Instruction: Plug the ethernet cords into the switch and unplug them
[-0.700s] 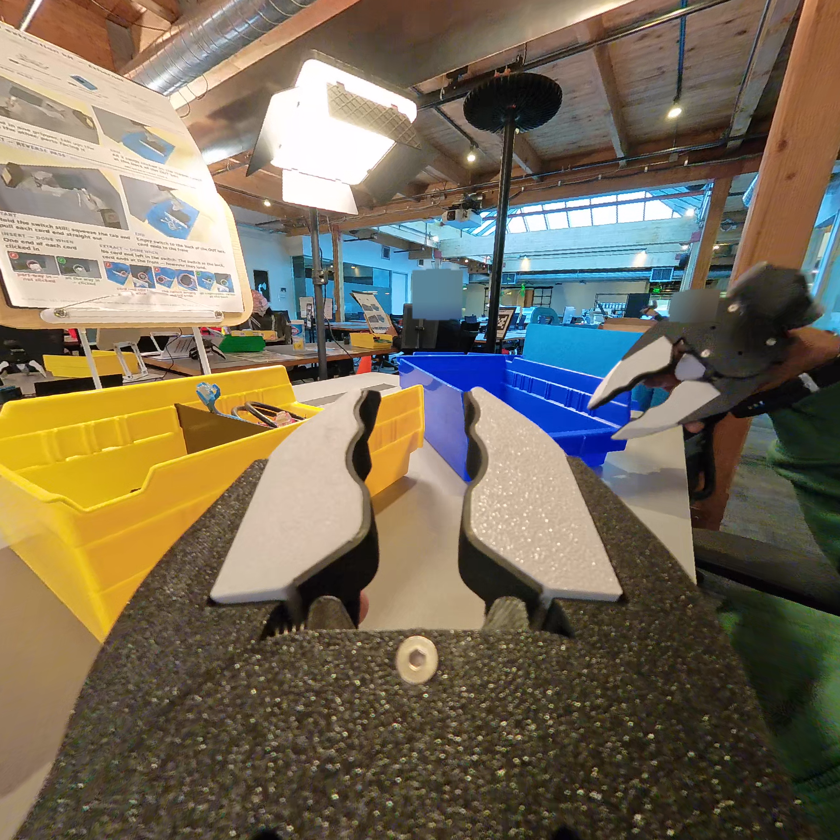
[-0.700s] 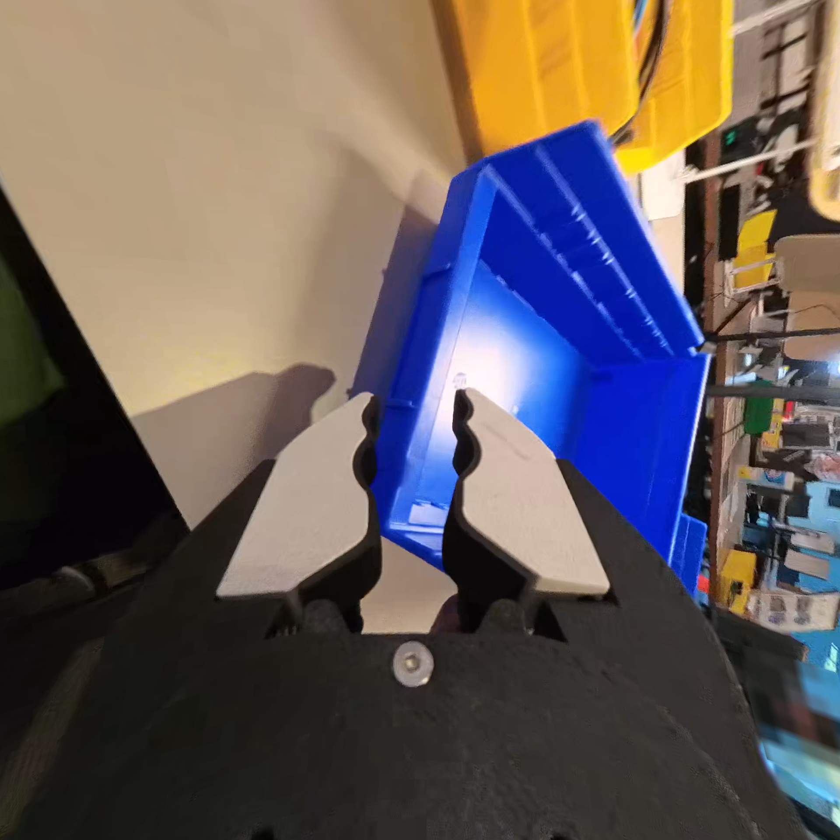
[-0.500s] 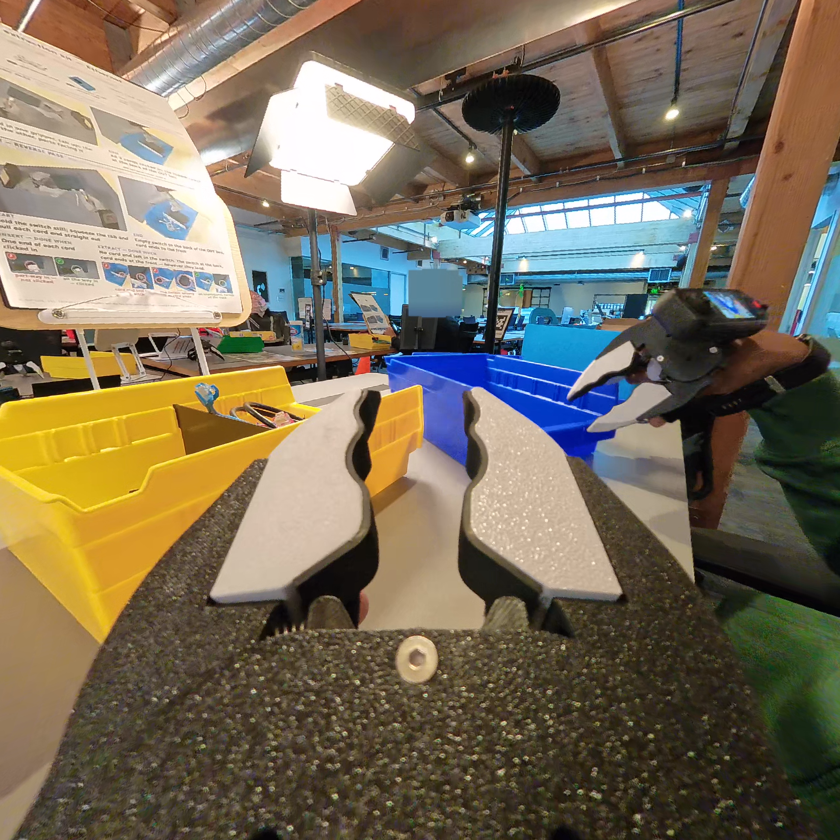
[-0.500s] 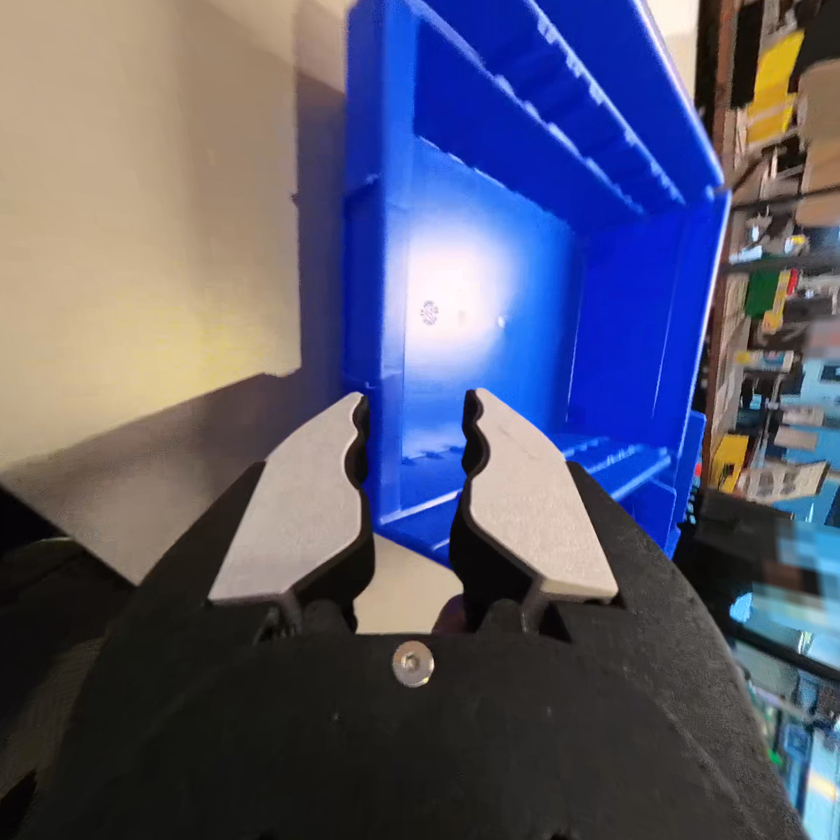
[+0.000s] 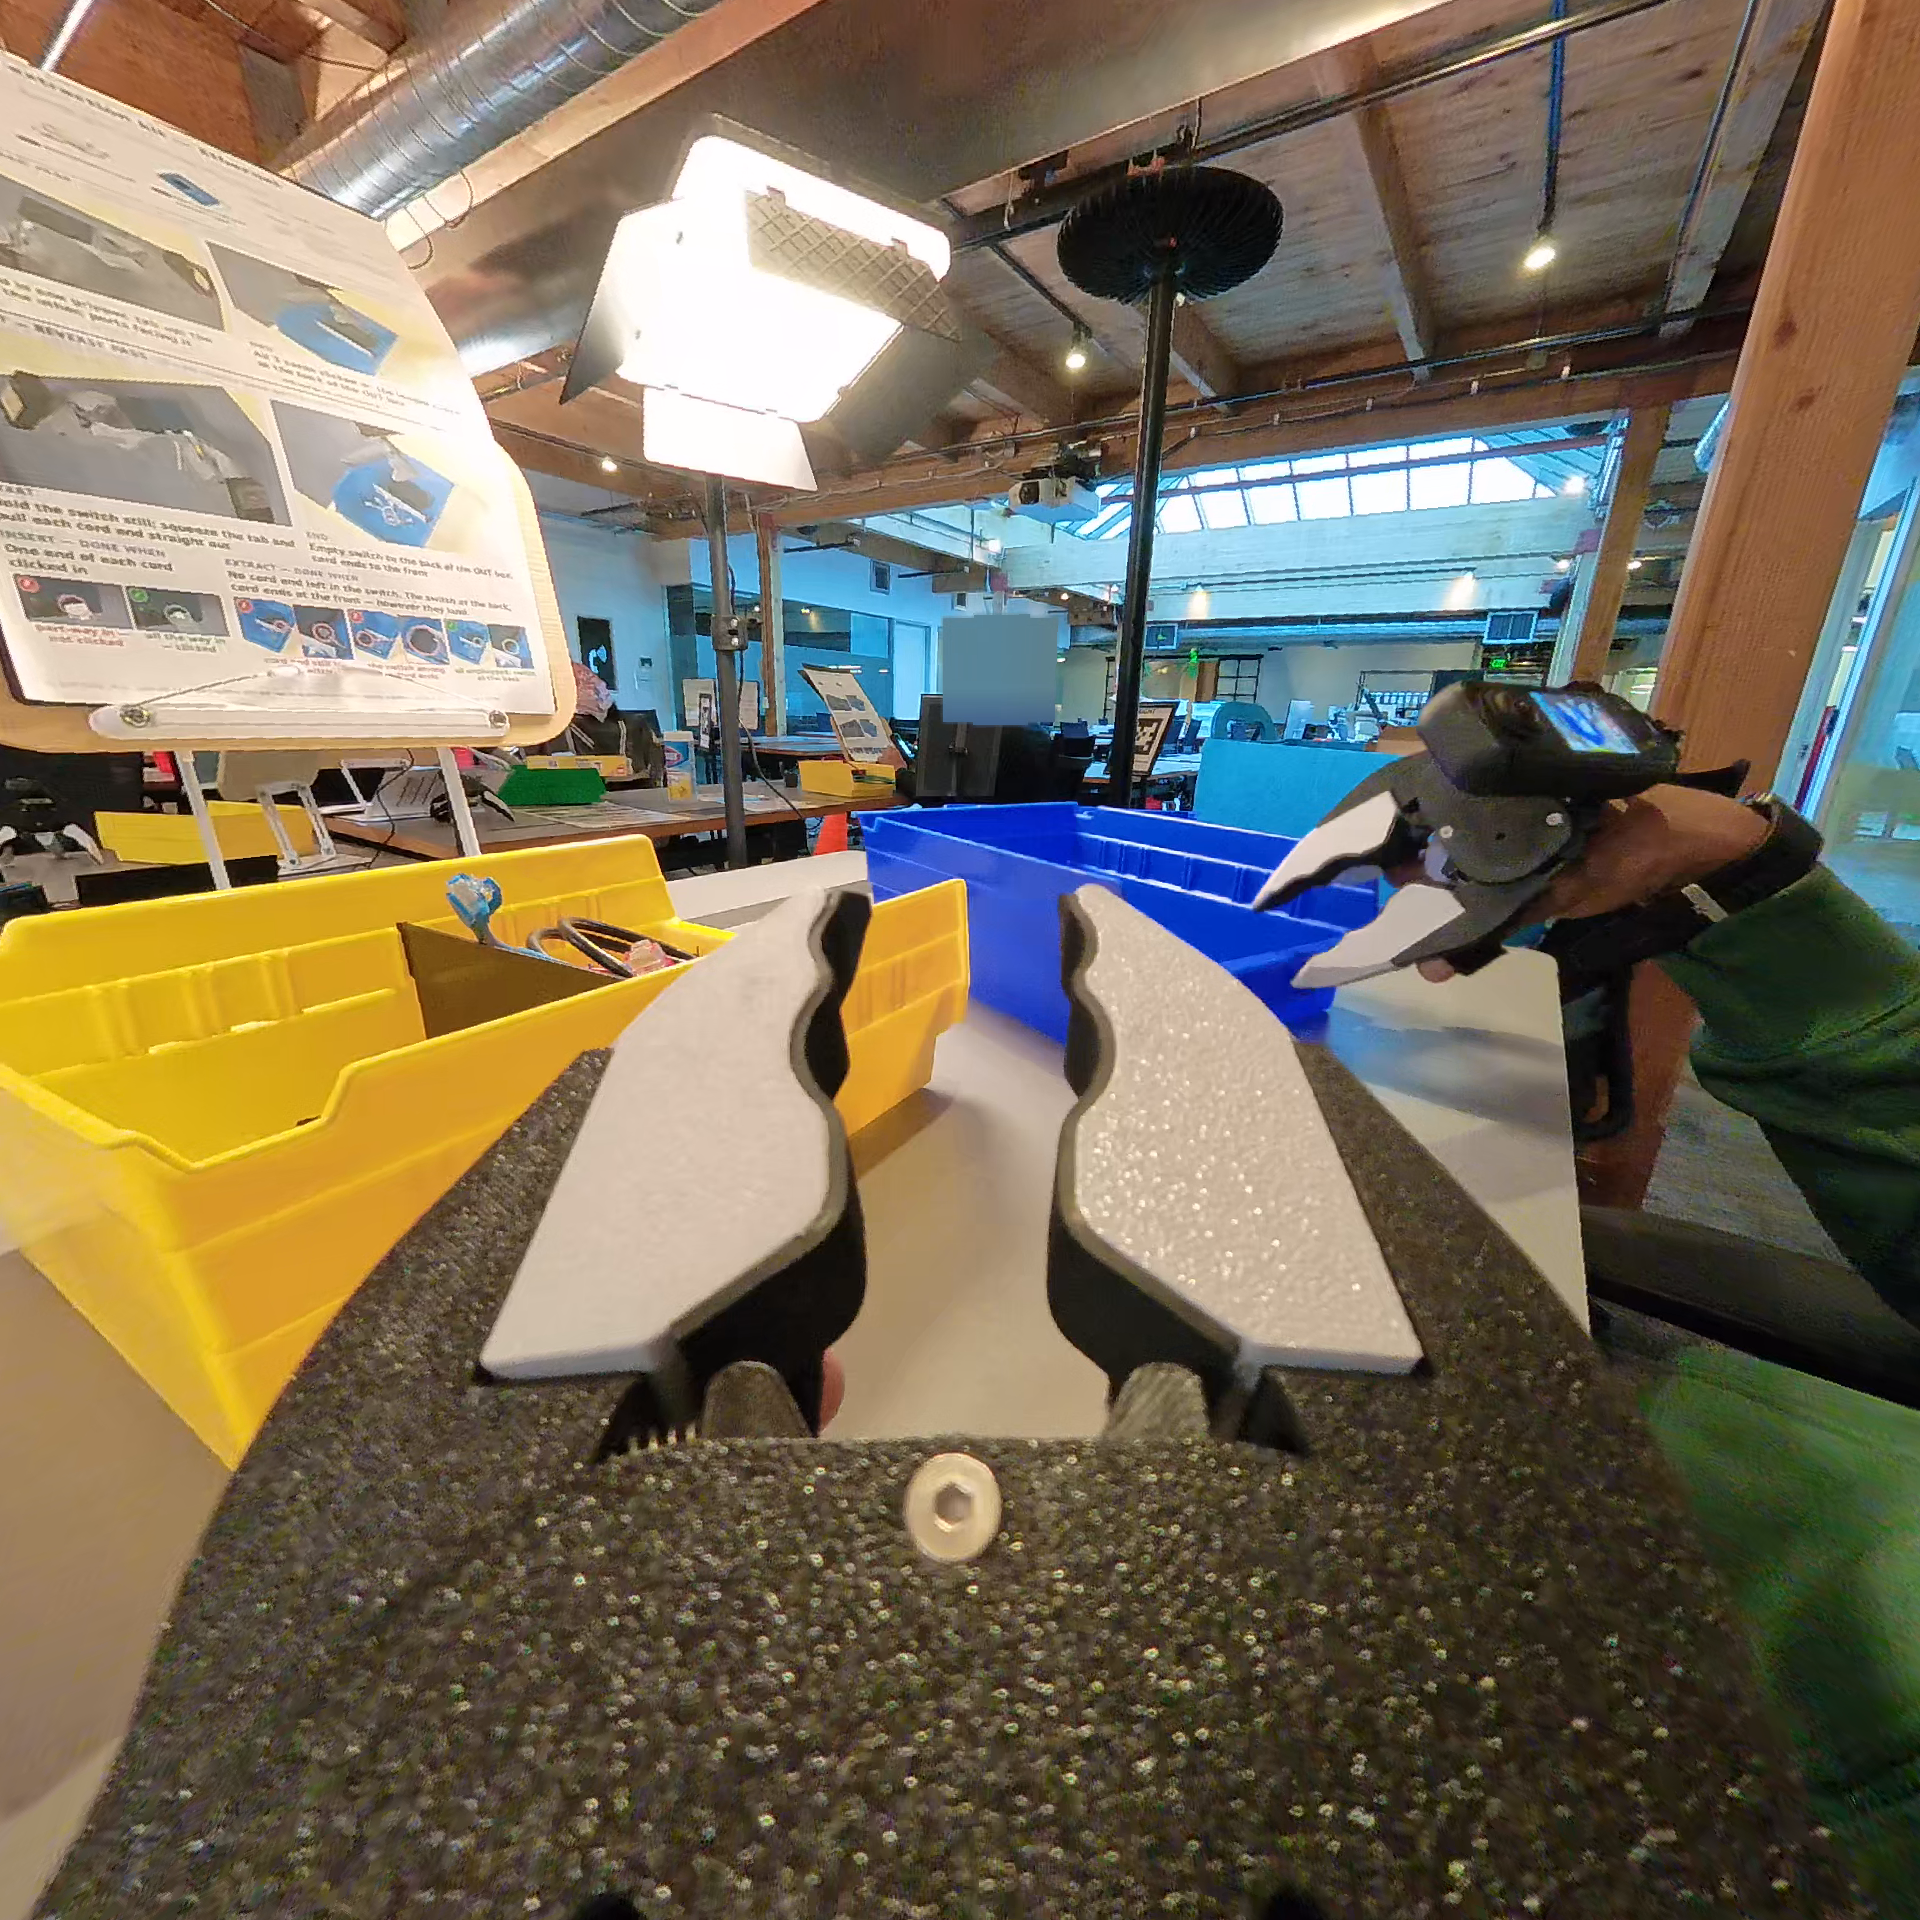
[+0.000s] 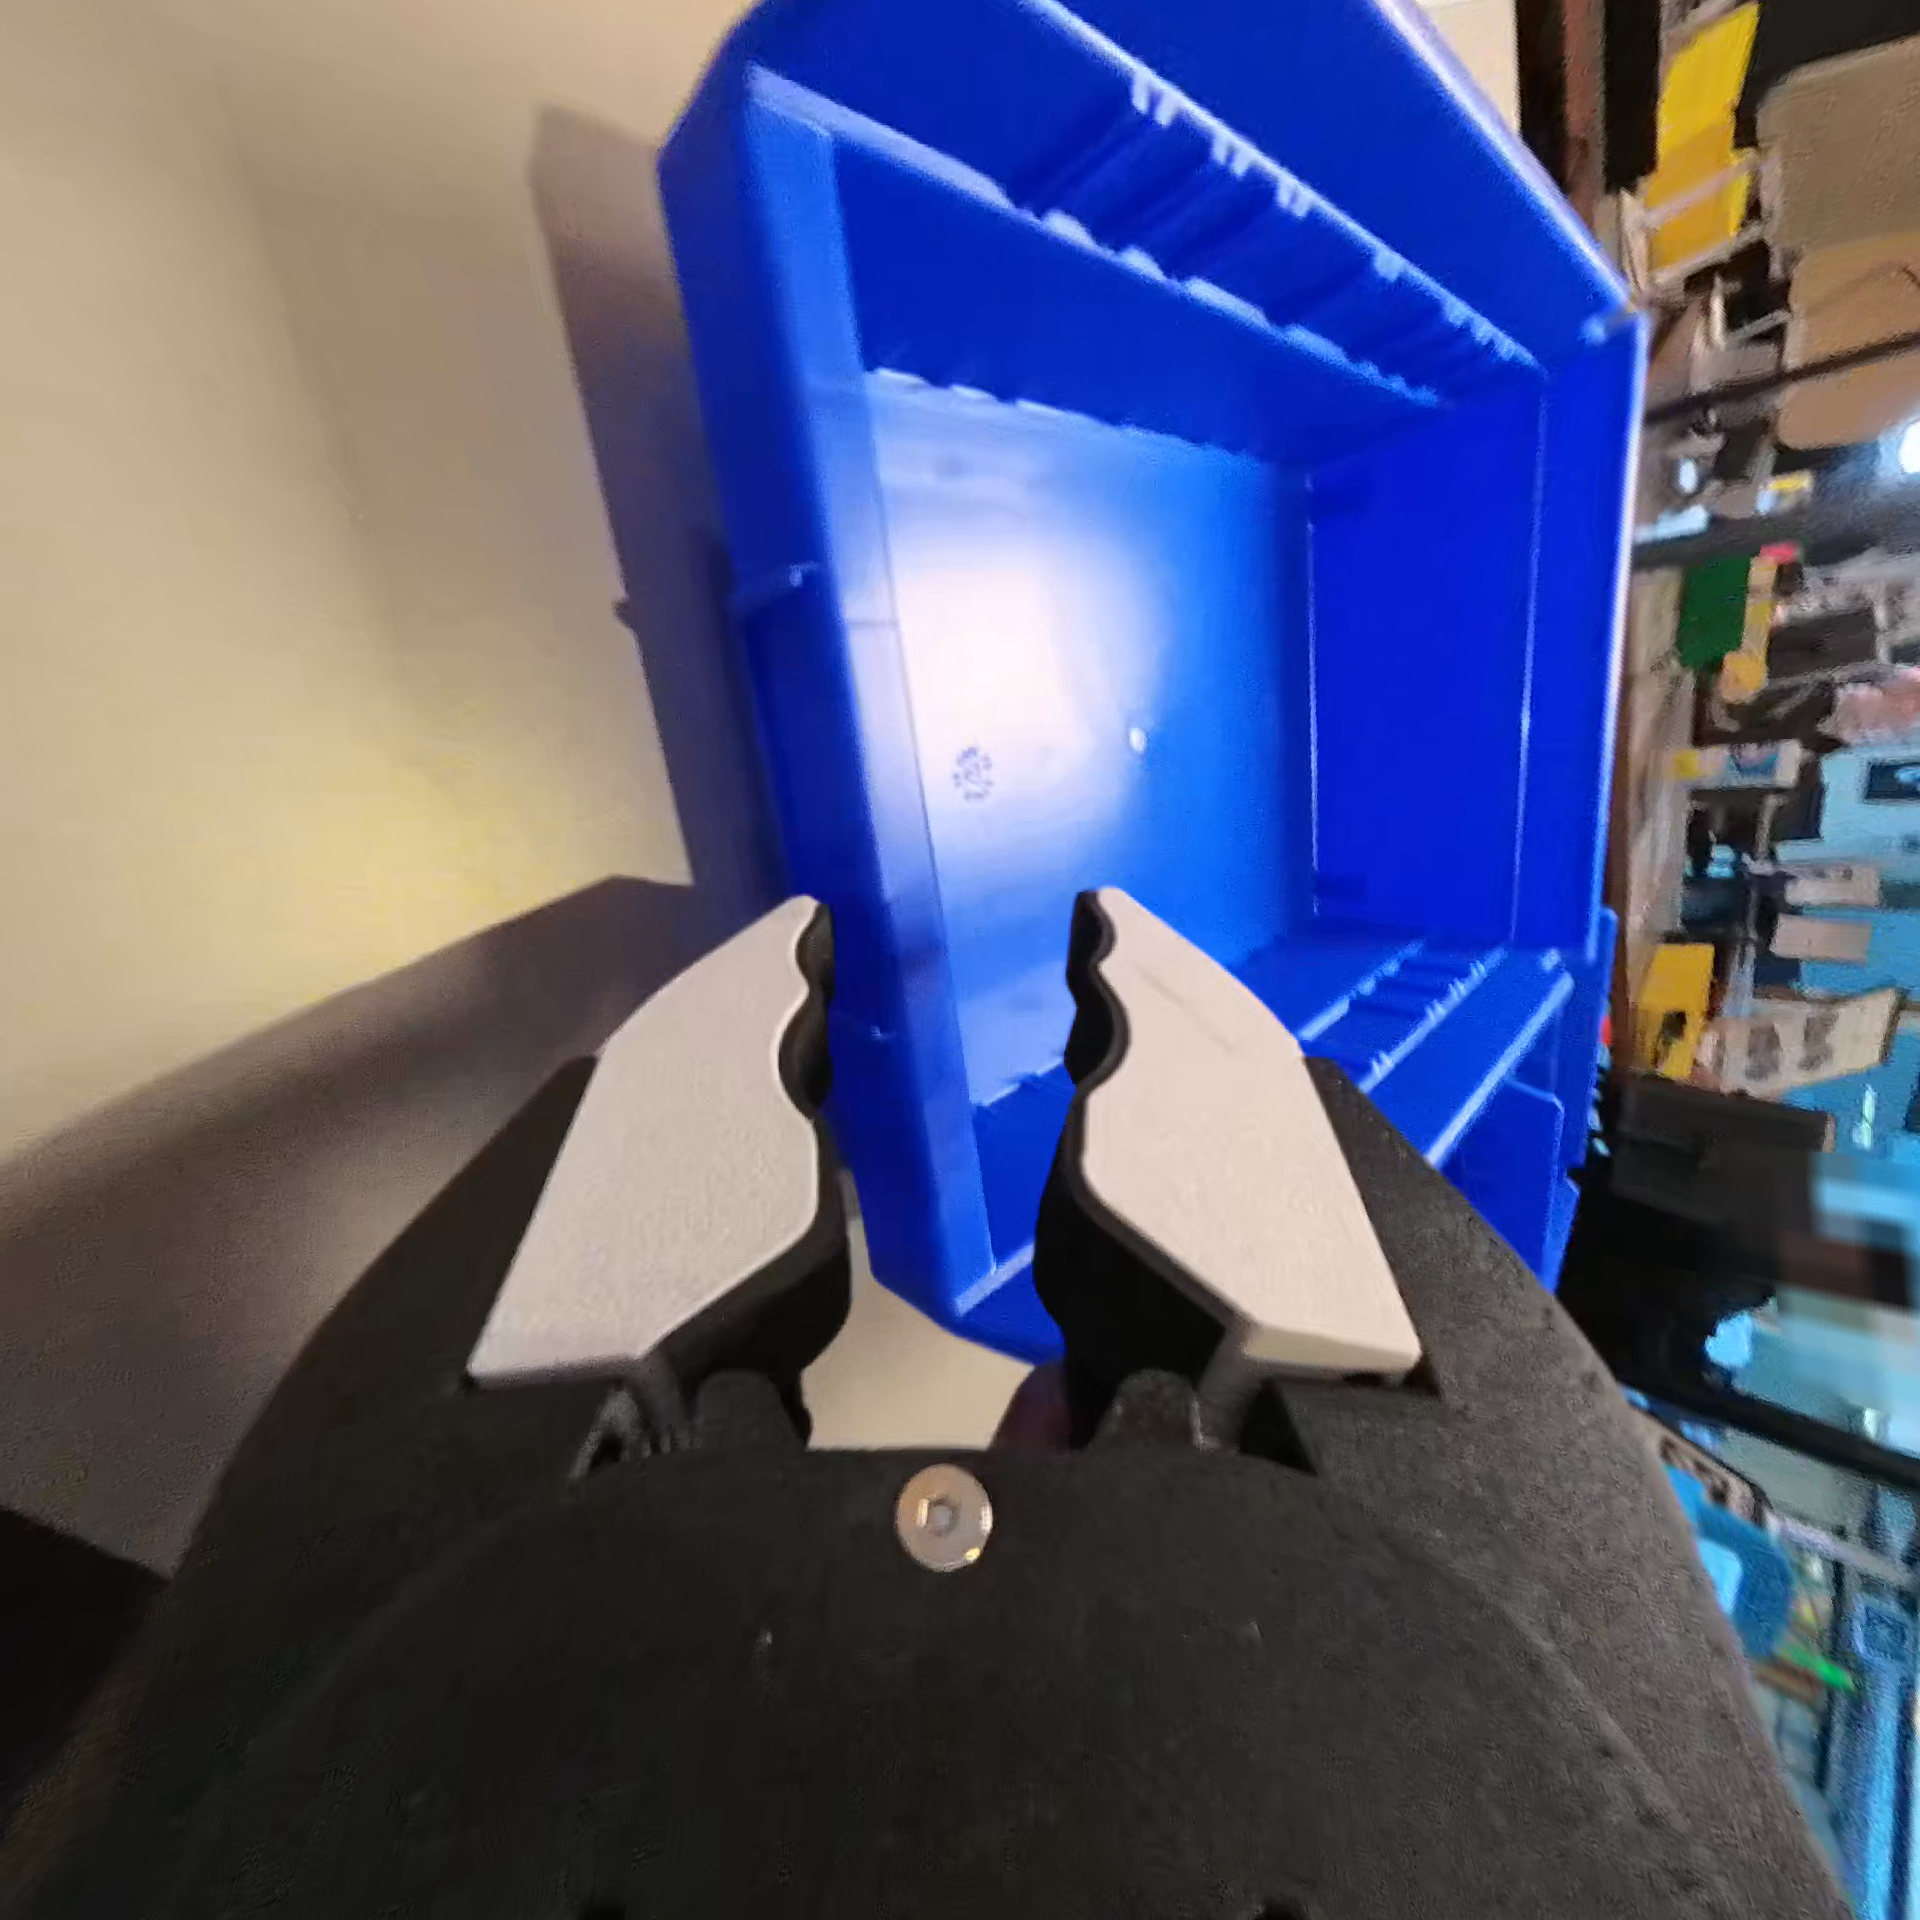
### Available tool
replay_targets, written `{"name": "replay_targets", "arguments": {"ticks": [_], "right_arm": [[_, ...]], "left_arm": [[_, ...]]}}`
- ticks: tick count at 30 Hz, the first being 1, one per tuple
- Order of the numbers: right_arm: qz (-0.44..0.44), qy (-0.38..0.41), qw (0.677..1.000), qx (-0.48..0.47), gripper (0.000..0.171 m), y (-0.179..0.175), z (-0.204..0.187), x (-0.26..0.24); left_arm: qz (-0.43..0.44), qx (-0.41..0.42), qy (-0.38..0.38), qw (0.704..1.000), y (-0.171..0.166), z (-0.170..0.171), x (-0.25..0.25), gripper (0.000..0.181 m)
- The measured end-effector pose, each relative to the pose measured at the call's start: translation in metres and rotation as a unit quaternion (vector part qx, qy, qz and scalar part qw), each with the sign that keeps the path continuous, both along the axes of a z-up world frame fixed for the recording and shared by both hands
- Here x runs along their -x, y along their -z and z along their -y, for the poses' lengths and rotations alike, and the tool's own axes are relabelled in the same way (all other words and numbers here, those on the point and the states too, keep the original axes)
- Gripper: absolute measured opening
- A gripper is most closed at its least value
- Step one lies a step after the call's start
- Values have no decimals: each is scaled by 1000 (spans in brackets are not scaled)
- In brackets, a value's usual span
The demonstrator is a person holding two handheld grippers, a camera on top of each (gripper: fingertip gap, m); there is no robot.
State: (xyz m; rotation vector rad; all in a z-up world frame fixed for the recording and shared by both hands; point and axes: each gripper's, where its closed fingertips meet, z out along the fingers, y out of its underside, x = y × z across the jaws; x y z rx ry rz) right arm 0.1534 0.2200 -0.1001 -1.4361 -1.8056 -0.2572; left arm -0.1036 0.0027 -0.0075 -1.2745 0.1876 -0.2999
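Yellow bin (image 5: 208, 1132) with ethernet cords (image 5: 582, 940) left of open, empty left hand-held gripper (image 5: 961, 914).

lane: bare table (image 5: 977, 1143) strip between yellow bin (image 5: 208, 1174) and blue bin (image 5: 1039, 883) | blue bin interior open from above | yellow bin: divider (image 5: 488, 977) and cords (image 5: 592, 940) crowd the rear | right gripper (image 5: 1283, 940) over blue bin's near rim

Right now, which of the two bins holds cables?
The yellow bin on the left: cables show behind its brown divider. The blue bin on the right shows only bare floor.
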Motion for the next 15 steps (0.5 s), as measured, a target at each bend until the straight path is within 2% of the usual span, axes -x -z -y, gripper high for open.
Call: {"name": "replay_targets", "arguments": {"ticks": [2, 4, 10, 13, 15], "right_arm": [[8, 19, 999, -30, 44, -6, -8, -7], [-18, -3, 999, -41, 42, -18, 0, 2], [-166, -176, 970, 25, 38, -45, 86, 75], [-208, -210, 953, 62, 37, -39, 111, 106], [-230, -205, 946, 96, 36, -27, 112, 123]], "left_arm": [[0, 1, 1, 1000, 0, 0, 0, 38], [1, 3, 2, 1000, 0, -1, 0, 38], [0, 5, 0, 1000, 1, -1, 0, 38], [-5, 5, -7, 1000, 1, -2, 0, 38], [-9, 8, -13, 1000, 2, -3, -1, 38]]}}
